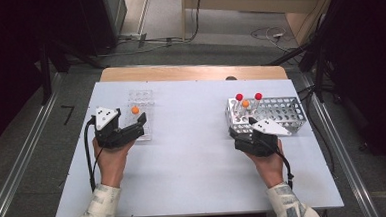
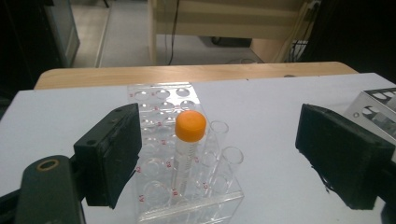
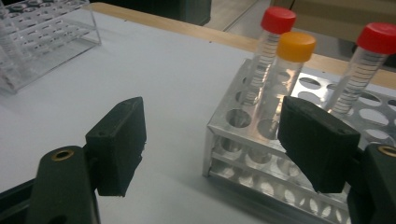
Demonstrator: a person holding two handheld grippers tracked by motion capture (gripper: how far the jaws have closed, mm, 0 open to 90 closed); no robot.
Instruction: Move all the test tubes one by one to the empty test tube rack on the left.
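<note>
Fingers of the right gripper stand wide and empty at the metal rack's near-left corner, by the orange-capped tube. Closing carelessly could clip a red-capped tube. The left gripper gapes wide around the clear rack near the table's left edge.

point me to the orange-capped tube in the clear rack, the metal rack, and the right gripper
orange-capped tube in the clear rack [image 2: 190, 126]: left gripper view, on its cap.
metal rack [image 1: 287, 114]: high view, on its perforated top.
right gripper [image 3: 212, 149]: right gripper view, midway between its open jaws.
</note>
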